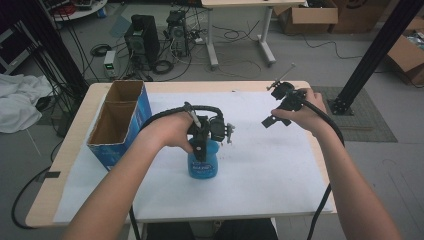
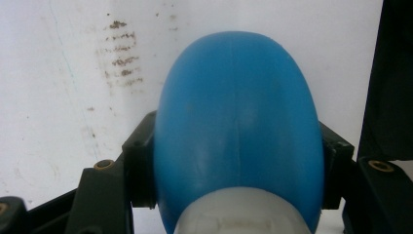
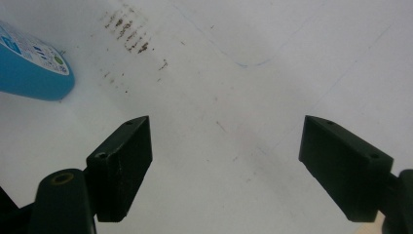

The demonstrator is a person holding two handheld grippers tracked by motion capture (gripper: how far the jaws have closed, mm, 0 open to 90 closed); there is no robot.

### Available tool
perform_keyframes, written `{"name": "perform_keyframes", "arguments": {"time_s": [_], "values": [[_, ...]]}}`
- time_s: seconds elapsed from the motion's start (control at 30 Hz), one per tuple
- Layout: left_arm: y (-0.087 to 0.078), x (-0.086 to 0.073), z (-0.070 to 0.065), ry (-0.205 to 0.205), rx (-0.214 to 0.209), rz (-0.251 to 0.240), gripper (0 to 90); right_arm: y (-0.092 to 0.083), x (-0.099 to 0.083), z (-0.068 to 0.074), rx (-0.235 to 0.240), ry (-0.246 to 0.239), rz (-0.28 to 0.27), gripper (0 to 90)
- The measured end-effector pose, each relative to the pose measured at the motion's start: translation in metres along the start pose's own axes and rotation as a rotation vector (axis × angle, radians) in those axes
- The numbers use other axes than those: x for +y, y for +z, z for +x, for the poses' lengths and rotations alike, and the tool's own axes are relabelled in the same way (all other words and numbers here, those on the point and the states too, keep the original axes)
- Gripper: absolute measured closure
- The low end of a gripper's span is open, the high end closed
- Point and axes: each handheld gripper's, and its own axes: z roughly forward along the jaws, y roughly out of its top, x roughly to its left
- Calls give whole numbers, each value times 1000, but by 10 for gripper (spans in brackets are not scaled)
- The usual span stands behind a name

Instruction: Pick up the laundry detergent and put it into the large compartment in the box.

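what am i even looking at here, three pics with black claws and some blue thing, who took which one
A person at a table holds a hand-held two-jaw gripper in each hand. The high view looks down from above; the other two come from cameras riding on each gripper. On the white sheet stands a blue bottle, with an open blue cardboard box to its left. The left gripper is shut on the bottle; its own view shows the jaws pressing both sides. The right gripper hangs open over bare sheet, holding nothing.
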Motion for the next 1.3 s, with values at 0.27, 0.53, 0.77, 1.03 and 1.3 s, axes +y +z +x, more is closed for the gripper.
{"name": "perform_keyframes", "arguments": {"time_s": [0.27, 0.53, 0.77, 1.03, 1.3], "values": [[-2, 1, -2, 3, 18, 19, 379, 0, -1, -1, 3, -4, -3, 197], [-32, -3, 3, -98, 18, 20, 380, -2, -1, 0, 0, -1, -2, 197], [-69, -16, 14, -319, -26, -4, 380, -7, 1, 2, -4, -4, -9, 198], [-116, -50, 36, -707, 29, -55, 381, -12, -1, 2, -8, -3, -12, 197], [-162, -111, 54, -1121, 68, -84, 381, -14, -2, -1, -17, 10, -9, 202]]}}
